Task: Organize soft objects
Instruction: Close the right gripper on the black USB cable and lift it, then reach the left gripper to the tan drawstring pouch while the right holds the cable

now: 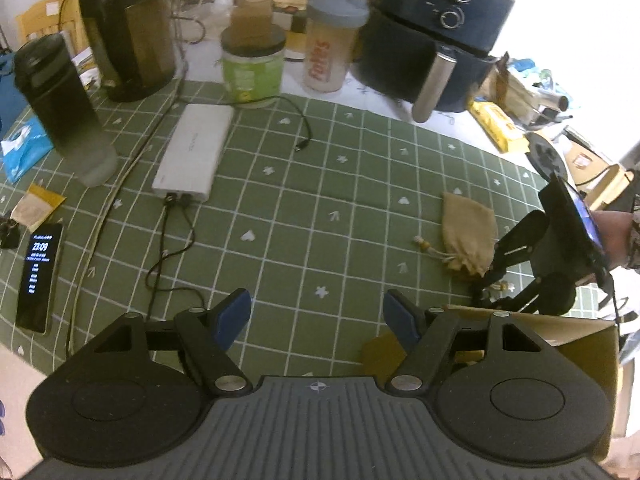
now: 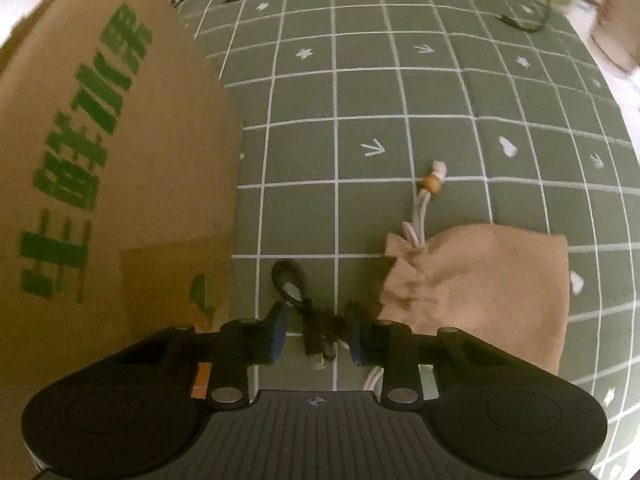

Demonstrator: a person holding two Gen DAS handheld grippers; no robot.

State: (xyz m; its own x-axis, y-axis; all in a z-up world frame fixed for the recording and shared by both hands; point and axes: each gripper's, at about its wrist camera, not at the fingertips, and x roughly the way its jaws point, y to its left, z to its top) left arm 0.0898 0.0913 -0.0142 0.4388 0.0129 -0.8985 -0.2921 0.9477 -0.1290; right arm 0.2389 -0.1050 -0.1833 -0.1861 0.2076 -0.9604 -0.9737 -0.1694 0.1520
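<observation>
A tan drawstring pouch [image 2: 480, 292] lies on the green grid tablecloth [image 2: 400, 92], its white cord with a wooden bead [image 2: 433, 184] trailing away. It also shows in the left wrist view [image 1: 470, 236]. My right gripper [image 2: 316, 332] is open low over the cloth, straddling a small black knotted cord [image 2: 308, 312] just left of the pouch. The right gripper appears in the left wrist view [image 1: 496, 276] beside the pouch. My left gripper [image 1: 316, 312] is open and empty above the cloth. A cardboard box [image 2: 100, 168] with green print stands left of the right gripper.
At the back stand a kettle [image 1: 128, 28], a dark bottle [image 1: 64, 108], a green jar [image 1: 252, 68], a shaker [image 1: 332, 40] and an air fryer [image 1: 436, 40]. A white power bank [image 1: 196, 152] with cables and a phone [image 1: 40, 276] lie at left.
</observation>
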